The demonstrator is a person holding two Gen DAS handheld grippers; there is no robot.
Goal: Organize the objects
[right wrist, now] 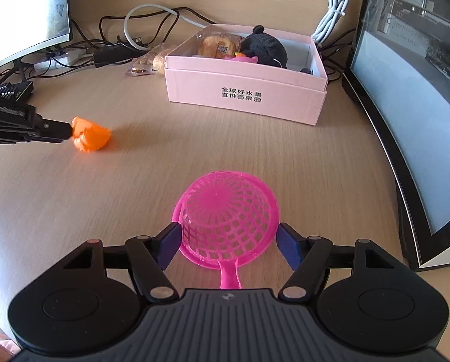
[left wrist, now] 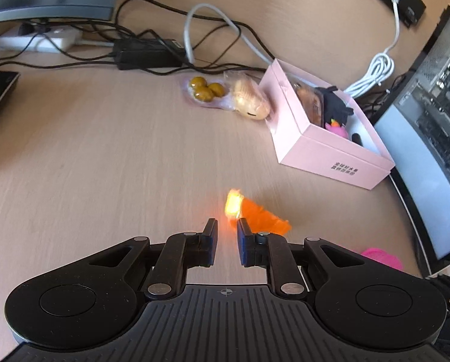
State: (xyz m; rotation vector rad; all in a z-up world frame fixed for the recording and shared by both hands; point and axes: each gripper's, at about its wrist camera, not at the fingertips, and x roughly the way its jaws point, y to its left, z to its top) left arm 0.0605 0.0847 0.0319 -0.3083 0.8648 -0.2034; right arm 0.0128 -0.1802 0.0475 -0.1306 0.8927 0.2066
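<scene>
Landmark = pink box [right wrist: 246, 90] on tabletop [right wrist: 134, 166]. Left hand-held gripper [left wrist: 227, 231] sat w/ jaws narrow, small gap; orange toy [left wrist: 256, 215] lay just beyond the tips, in front-left of box. Left cam: right finger [left wrist: 243, 232] overlapped toy edge, contact unclear. Right cam only: side-on, left gripper's tip touched the toy, but grip couldn't be confirmed. Right hand-held gripper [right wrist: 228, 242] was wide, fingers either side of pink strainer [right wrist: 229, 220], which lay upside down in front of box; not clamped. Left cam caught only a sliver of strainer. Box held black plush [right wrist: 265, 46], wrapped pastry [right wrist: 217, 45]. Snack packs [left wrist: 225, 93] behind-left of box showed clearly only in left cam.
</scene>
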